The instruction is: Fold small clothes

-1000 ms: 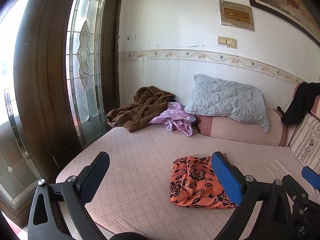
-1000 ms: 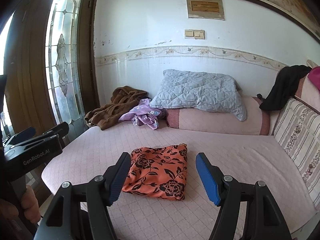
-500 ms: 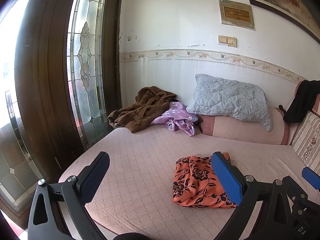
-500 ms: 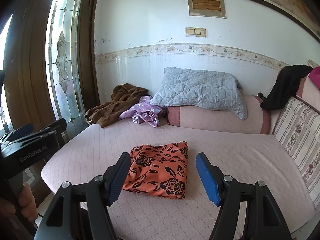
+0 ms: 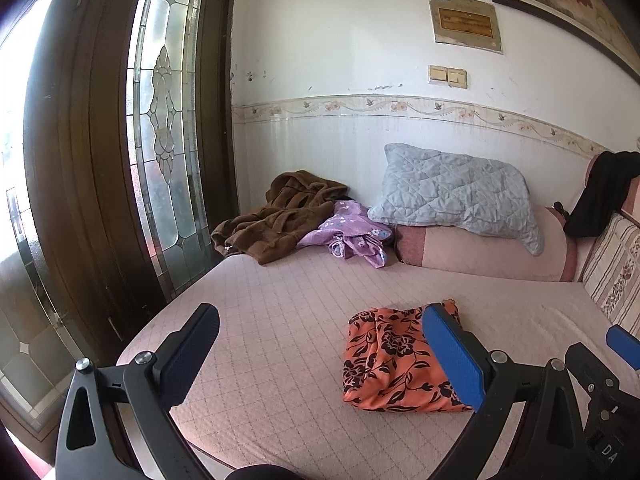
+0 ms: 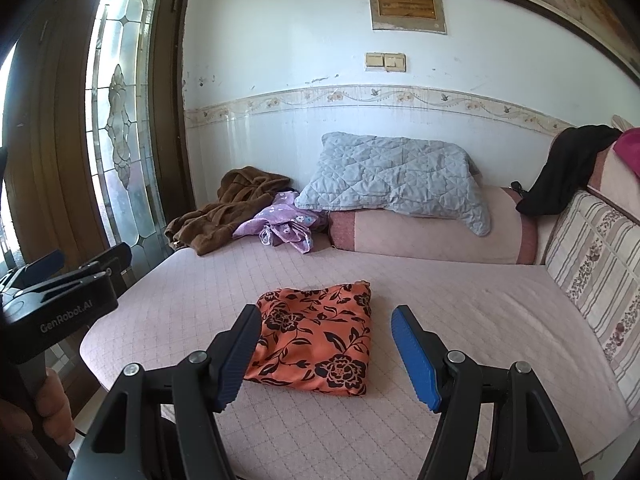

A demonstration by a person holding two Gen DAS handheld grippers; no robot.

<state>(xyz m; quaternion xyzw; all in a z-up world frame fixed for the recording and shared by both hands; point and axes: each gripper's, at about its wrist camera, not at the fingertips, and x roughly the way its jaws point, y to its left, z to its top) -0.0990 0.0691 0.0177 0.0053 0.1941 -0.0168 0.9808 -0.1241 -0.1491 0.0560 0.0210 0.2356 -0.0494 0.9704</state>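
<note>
Folded orange black-floral cloth [image 6: 316, 338] flat on pink quilted bed [image 6: 460, 312]. Right gripper [image 6: 326, 354] and left gripper [image 5: 320, 354] jaws both spread, empty. Only right view shows hand [image 6: 24, 412] holding left unit.

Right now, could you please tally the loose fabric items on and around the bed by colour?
Orange with black flowers: 1, the folded garment on the bed
Brown: 1, the crumpled robe
Purple: 1, the crumpled garment
Black: 1, the cloth draped over the backrest
Grey-blue: 1, the quilted pillow
Total: 5
</note>
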